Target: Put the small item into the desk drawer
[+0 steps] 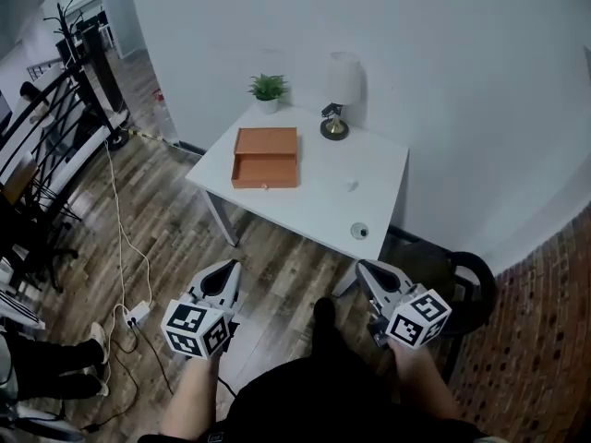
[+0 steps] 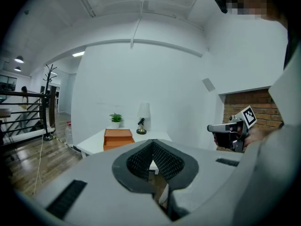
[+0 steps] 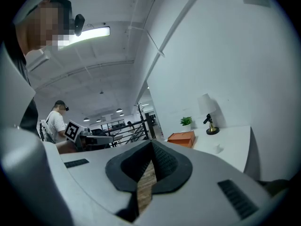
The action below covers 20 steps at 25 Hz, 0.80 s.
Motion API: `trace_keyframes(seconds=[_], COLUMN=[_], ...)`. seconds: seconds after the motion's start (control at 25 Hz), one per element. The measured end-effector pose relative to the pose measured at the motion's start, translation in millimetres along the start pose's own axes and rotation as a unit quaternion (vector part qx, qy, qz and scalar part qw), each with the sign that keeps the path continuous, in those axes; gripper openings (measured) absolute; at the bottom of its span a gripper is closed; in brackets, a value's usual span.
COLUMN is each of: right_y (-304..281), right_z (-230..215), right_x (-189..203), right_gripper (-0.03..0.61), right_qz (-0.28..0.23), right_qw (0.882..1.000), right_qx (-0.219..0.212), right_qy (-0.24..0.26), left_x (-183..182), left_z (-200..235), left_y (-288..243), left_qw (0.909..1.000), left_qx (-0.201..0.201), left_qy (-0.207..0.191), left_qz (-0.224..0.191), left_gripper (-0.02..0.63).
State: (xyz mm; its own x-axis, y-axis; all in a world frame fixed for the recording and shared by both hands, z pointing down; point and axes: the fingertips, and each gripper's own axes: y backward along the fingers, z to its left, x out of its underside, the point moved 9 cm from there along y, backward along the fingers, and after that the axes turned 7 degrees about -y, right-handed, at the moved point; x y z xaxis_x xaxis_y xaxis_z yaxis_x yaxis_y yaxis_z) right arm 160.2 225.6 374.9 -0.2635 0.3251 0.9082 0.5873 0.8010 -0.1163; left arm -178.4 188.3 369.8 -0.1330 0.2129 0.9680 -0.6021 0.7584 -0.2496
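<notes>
A white desk (image 1: 369,169) stands against the wall ahead of me. On it lies an orange drawer box (image 1: 266,158), and its drawer looks pulled out toward me. A small white item (image 1: 351,185) rests on the desktop to the right of the box. A small round dark-and-grey object (image 1: 359,231) sits near the front edge. My left gripper (image 1: 228,277) and right gripper (image 1: 364,270) hover over the floor, short of the desk, both shut and empty. In the left gripper view the left gripper (image 2: 152,145) faces the box (image 2: 117,138). In the right gripper view the right gripper (image 3: 151,144) has the box (image 3: 182,138) off to its right.
A potted plant (image 1: 268,89) and a table lamp (image 1: 340,95) stand at the desk's back edge. A cable and power strip (image 1: 137,314) lie on the wooden floor at left, beside a black railing (image 1: 46,137). A black round seat (image 1: 473,293) is at right. Another person's feet (image 1: 92,344) show lower left.
</notes>
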Motion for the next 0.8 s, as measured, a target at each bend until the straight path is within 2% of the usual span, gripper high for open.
trace_keyframes(seconds=[0.12, 0.36, 0.8], right_y=[-22, -77, -158], right_z=[-24, -92, -220], right_x=[-10, -46, -88], right_gripper=[-0.006, -0.006, -0.006], right_qz=[0.002, 0.020, 0.055], right_qw=[1.000, 0.999, 0.998], right_qx=[-0.014, -0.025, -0.021], right_qy=[0.001, 0.003, -0.011], left_x=[-5, -19, -54], left_z=[9, 31, 63], left_y=[-25, -108, -256], left_qw=[1.0000, 0.9997, 0.9984], left_qx=[-0.009, -0.016, -0.013], left_qy=[0.002, 0.013, 0.015], left_qz=[-0.002, 0.012, 0.054], left_gripper=[0.009, 0.009, 0.009])
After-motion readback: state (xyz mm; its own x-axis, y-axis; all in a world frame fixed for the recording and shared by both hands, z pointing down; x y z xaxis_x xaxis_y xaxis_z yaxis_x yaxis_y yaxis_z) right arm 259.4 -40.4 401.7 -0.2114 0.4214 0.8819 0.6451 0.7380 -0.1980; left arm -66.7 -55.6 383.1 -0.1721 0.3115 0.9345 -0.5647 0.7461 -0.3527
